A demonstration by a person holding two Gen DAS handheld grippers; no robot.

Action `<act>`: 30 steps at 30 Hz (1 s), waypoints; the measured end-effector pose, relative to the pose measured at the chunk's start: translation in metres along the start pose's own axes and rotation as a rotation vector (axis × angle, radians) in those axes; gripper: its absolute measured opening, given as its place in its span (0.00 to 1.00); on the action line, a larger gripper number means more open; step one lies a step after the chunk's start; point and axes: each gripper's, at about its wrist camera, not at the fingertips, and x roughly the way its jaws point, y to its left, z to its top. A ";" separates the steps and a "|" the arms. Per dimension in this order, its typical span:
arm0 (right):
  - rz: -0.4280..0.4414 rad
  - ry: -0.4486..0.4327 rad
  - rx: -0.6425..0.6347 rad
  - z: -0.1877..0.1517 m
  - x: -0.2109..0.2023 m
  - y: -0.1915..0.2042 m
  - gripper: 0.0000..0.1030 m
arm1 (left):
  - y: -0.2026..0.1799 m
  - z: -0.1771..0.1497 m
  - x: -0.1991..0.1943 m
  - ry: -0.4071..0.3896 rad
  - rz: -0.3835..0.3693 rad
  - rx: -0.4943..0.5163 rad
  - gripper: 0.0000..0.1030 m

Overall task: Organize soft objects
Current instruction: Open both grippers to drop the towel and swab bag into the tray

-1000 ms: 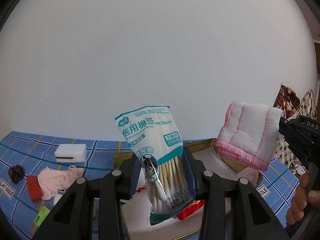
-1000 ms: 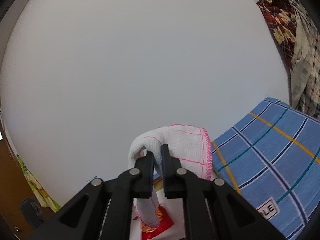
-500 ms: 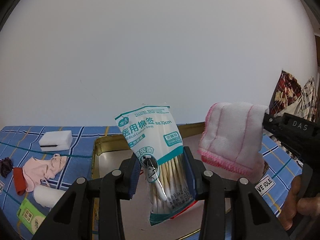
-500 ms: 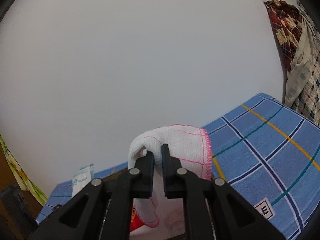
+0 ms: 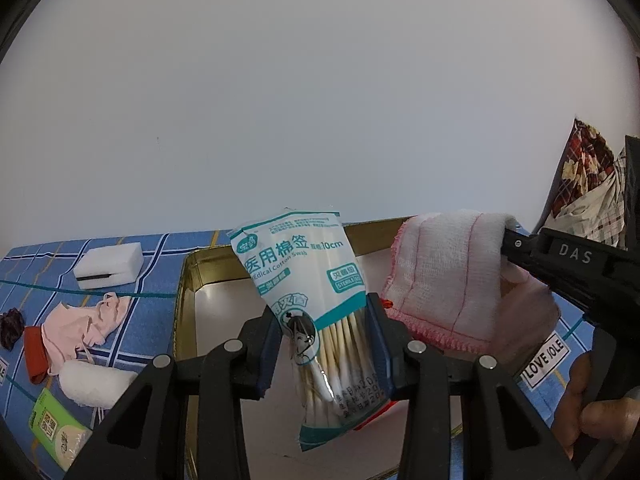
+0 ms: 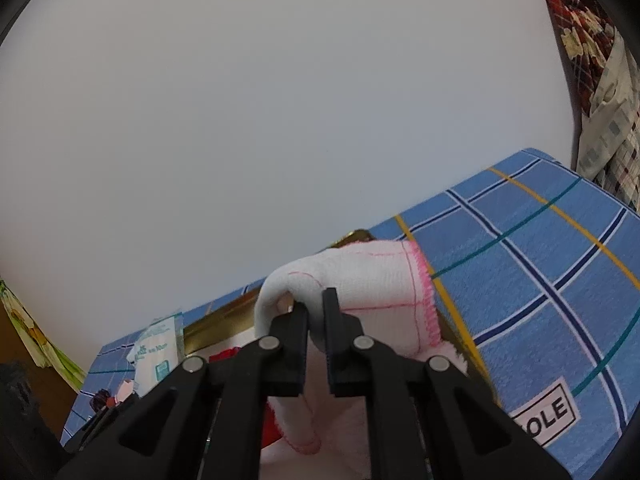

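My left gripper (image 5: pixel 324 344) is shut on a white-and-teal bag of cotton swabs (image 5: pixel 316 292) and holds it upright above the gold-rimmed box (image 5: pixel 188 280). My right gripper (image 6: pixel 316 316) is shut on a folded white cloth with pink stitched edges (image 6: pixel 372 300), held over the box's right side; the cloth also shows in the left wrist view (image 5: pixel 444 276). The swab bag shows at the left in the right wrist view (image 6: pixel 158 352). A red item (image 5: pixel 370 416) lies in the box, mostly hidden.
On the blue checked cloth (image 5: pixel 160 280) left of the box lie a white sponge block (image 5: pixel 108 266), a pink garment (image 5: pixel 82 330), a white roll (image 5: pixel 98 384), a green packet (image 5: pixel 56 432) and a dark scrunchie (image 5: pixel 11 326). Patterned fabric (image 5: pixel 588 176) hangs at right.
Both grippers have come lower and nearer the box. The cloth in the right gripper has moved left, closer to the swab bag. Both grips are unchanged.
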 end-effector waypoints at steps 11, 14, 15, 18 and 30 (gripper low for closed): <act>-0.012 0.056 -0.033 -0.008 0.016 0.005 0.11 | -0.002 -0.001 0.009 0.054 0.053 -0.004 0.42; -0.026 0.071 -0.033 -0.010 0.019 0.005 0.31 | -0.006 -0.001 0.008 0.052 0.075 0.009 0.53; -0.034 0.076 -0.035 -0.010 0.019 0.005 0.44 | -0.007 -0.002 0.007 0.051 0.081 0.012 0.66; -0.093 0.083 -0.045 -0.009 0.015 0.007 0.64 | -0.010 -0.002 -0.005 0.006 0.096 0.020 0.79; -0.163 -0.053 0.086 0.006 -0.033 -0.009 0.89 | 0.035 -0.007 -0.050 -0.149 0.281 0.026 0.84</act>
